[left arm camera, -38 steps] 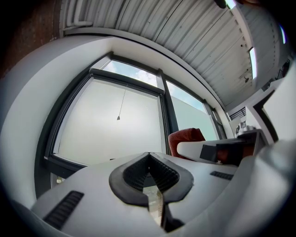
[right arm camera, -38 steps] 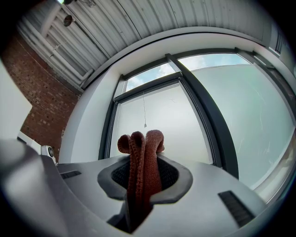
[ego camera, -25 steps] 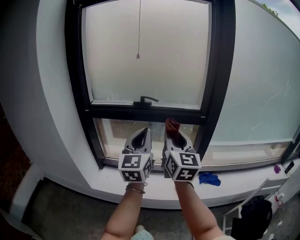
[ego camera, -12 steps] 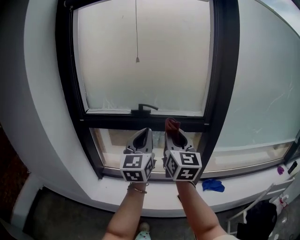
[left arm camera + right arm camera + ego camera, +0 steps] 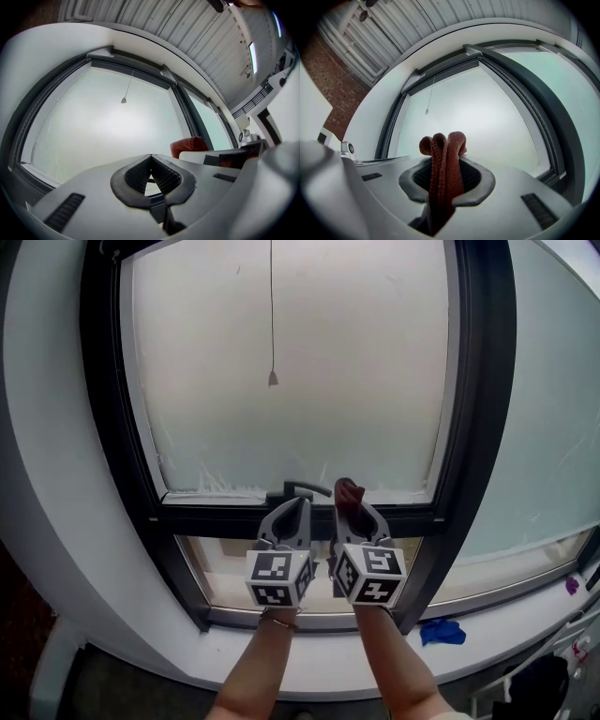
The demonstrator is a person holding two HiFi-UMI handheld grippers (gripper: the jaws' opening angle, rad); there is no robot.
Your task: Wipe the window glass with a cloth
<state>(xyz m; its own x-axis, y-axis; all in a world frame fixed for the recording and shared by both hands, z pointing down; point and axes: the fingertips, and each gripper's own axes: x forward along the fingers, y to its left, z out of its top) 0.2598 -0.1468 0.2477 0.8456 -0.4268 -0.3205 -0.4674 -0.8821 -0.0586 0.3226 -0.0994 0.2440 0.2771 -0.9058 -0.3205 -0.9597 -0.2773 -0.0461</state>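
Note:
A frosted window pane (image 5: pixel 300 371) in a dark frame (image 5: pixel 473 427) fills the wall ahead. My right gripper (image 5: pixel 349 504) is shut on a folded rust-red knitted cloth (image 5: pixel 348 491), whose end sticks up past the jaws (image 5: pixel 443 150) toward the glass (image 5: pixel 478 112). The cloth tip sits at the level of the pane's lower edge; contact cannot be told. Just to its left my left gripper (image 5: pixel 296 512) is shut with nothing in it, its pads (image 5: pixel 151 174) meeting, and the red cloth (image 5: pixel 190 146) shows to its right.
A black window handle (image 5: pixel 298 490) sits on the crossbar right behind the grippers. A pull cord with a small weight (image 5: pixel 273 378) hangs before the upper pane. A lower pane (image 5: pixel 234 568) lies under the crossbar. A blue rag (image 5: pixel 442 631) lies on the white sill (image 5: pixel 506 634).
Both grippers have risen together from the lower pane to the crossbar and handle, with the cloth still held. The head view has tilted up toward the upper pane.

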